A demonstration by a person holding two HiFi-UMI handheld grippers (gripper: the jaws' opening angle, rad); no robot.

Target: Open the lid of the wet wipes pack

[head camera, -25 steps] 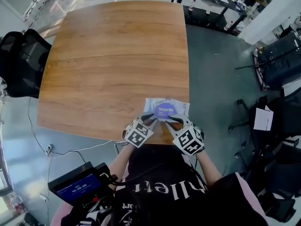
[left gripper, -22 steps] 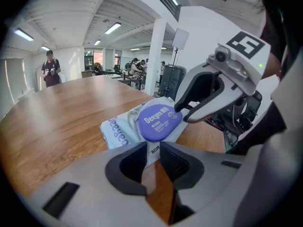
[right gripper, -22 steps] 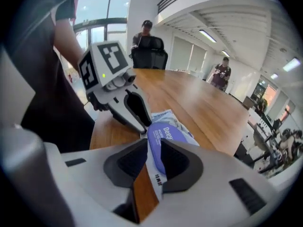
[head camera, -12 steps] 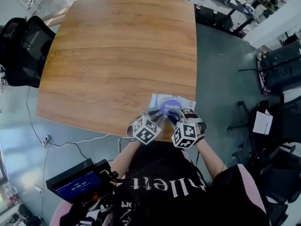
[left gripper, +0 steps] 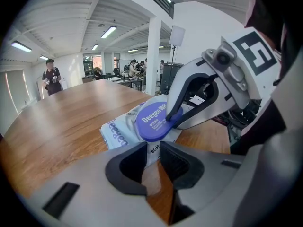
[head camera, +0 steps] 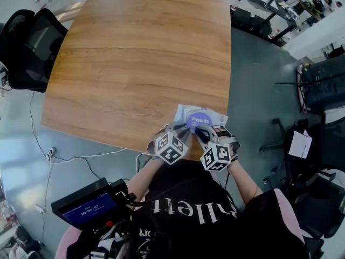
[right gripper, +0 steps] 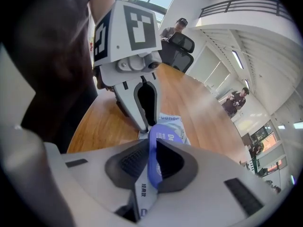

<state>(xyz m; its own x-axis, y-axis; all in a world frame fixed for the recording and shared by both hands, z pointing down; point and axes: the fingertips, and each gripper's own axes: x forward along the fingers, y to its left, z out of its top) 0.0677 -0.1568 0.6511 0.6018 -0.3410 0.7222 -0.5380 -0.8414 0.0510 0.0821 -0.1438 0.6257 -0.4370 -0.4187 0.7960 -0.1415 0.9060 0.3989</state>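
Grippers brought closer, the pack (left gripper: 116, 131) is being pinched by the left gripper (left gripper: 152, 150), its lid (left gripper: 151, 122) by the right gripper (right gripper: 151, 150), best peeled slowly.

A wooden table (head camera: 135, 63) carries a wet wipes pack (head camera: 195, 117) — pale, with a round blue lid — lying by its near edge, toward the right corner.

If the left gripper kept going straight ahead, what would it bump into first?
The wet wipes pack: its near edge sits right between the left gripper's nearly closed jaws. Just beyond comes the purple lid, pinched by the right gripper.
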